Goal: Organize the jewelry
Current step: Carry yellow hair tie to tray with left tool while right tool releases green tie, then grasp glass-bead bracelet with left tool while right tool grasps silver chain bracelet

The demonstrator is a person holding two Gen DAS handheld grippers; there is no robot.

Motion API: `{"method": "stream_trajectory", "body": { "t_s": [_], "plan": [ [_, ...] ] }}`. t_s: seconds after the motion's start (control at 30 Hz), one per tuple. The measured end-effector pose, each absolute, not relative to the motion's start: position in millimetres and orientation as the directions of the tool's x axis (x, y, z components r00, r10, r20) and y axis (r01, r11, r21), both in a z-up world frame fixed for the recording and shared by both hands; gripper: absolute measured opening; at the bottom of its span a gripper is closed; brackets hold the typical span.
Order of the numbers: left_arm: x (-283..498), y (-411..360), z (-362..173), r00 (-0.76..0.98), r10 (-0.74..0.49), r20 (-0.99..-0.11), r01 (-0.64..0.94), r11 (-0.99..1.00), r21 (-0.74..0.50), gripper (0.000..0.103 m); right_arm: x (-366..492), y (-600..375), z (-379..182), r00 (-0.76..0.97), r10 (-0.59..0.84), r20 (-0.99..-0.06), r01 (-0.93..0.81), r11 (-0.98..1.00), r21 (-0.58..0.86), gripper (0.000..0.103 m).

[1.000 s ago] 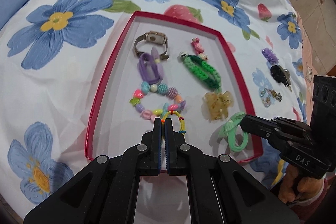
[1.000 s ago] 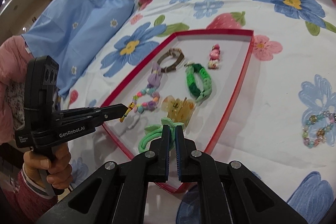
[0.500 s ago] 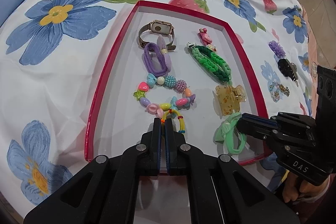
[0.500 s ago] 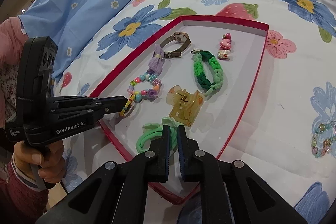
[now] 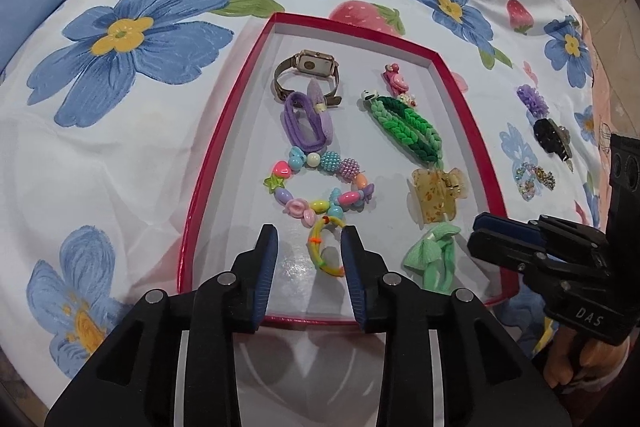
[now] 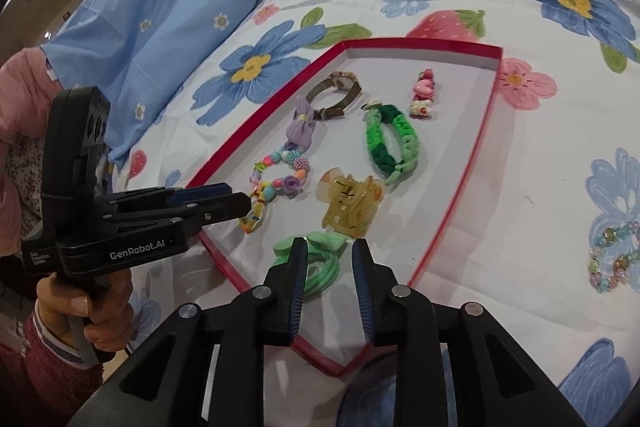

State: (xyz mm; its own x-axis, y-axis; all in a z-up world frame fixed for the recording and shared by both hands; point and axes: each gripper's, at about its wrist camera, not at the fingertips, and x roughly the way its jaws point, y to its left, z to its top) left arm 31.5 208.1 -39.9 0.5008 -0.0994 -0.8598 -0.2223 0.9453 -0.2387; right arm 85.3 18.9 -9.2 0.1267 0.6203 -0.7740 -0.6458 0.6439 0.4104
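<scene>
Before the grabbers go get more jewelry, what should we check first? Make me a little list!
1. Left gripper let go of the yellow ring: ok. Its jaws have just been opening, and the ring lies loose between them.
2. Right gripper let go of the green hair tie: ok. Its jaws have just been opening too.
3. Both pieces inside the red box: ok.
4. Nothing piled up in the box: cannot tell; the ring sits right at the bead bracelet.
5. Jewelry left outside on the sheet: not ok; the purple clip, black clip and sparkly bracelet wait there.
</scene>
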Motion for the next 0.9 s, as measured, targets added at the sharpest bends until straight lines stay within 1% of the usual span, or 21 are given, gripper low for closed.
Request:
{"method": "stream_trajectory", "body": {
  "t_s": [0.2, 0.27, 0.33, 0.47, 0.6, 0.9],
  "plan": [
    [27.1, 203.3, -26.7, 0.529, -0.097, -0.843, -0.223, 0.943, -0.248, 0.041, 86.1, -9.7, 5.0, 0.187, 0.65, -0.737, -0.615, 0.662, 0.428, 0.028],
    [27.5, 198.0, -20.7, 0.541, -0.106, -0.834, -0.212, 0.943, -0.257, 0.042, 87.0, -21.3, 10.2, 0.212, 0.655, -0.725, -0.6, 0.673, 0.433, 0.031],
    [28.9, 190.0, -14.3, 0.551, -0.115, -0.827, -0.194, 0.946, -0.26, 0.042, 88.1, -38.3, 16.1, 0.247, 0.659, -0.71, -0.579, 0.688, 0.438, 0.032],
    [32.9, 171.3, -3.6, 0.565, -0.135, -0.814, -0.155, 0.951, -0.266, 0.05, 91.7, -67.7, 22.8, 0.299, 0.652, -0.697, -0.536, 0.719, 0.443, 0.033],
    [38.9, 149.7, 5.0, 0.573, -0.169, -0.802, -0.104, 0.956, -0.275, 0.05, 93.9, -102.6, 27.4, 0.357, 0.627, -0.693, -0.484, 0.758, 0.437, 0.035],
    [58.7, 89.7, 15.3, 0.561, -0.238, -0.793, 0.02, 0.962, -0.274, 0.05, 92.1, -176.3, 22.4, 0.449, 0.547, -0.707, -0.354, 0.835, 0.421, 0.036]
  ]
}}
